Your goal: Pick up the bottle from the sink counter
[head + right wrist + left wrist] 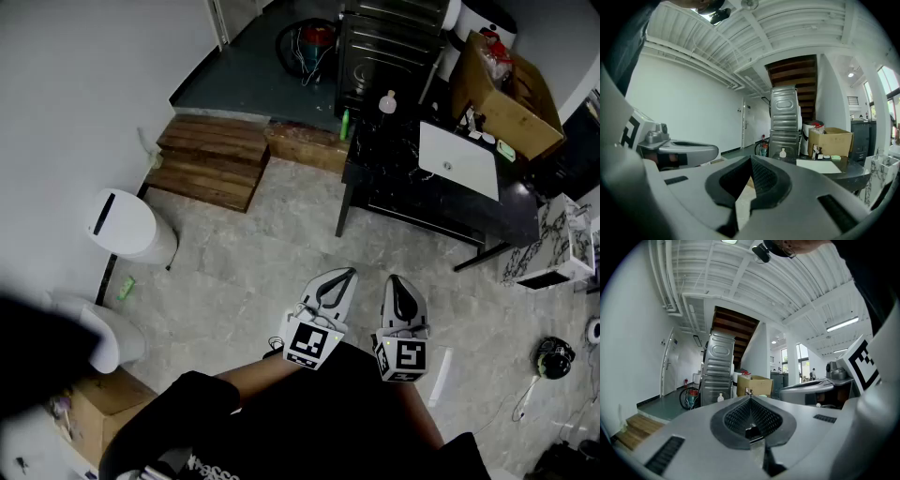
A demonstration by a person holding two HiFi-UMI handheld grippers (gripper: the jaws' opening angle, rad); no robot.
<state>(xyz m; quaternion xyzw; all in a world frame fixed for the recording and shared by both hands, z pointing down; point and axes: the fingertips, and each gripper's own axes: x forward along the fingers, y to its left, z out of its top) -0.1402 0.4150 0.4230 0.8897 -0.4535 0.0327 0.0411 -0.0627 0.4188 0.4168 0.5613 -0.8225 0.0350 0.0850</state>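
Item: bottle (387,102), small, pale, with a pump-style top; upright at the far left corner of the dark bench (394,192), left of and beyond the white sink (459,161) and just in front of the ribbed metal cabinet (384,42). A cardboard box (511,94) occupies the bench's far right end, well apart from the bottle. Left gripper (349,274): jaws closed, nothing between them, held low before the person's body. Right gripper (394,279): beside the left, jaws likewise meeting at the tips, empty. Both stand well short of the bench, over bare floor (244,272). Status, as judged: approach not yet begun; the bottle is untouched. Handling note: step up to the bench's near left side and choose one gripper. Part its jaws before arrival and bring it in level at mid-body height. Close on the body rather than the narrow top, since a light, tall bottle will likely tip if nudged, then lift straight up, clear of the cabinet face.
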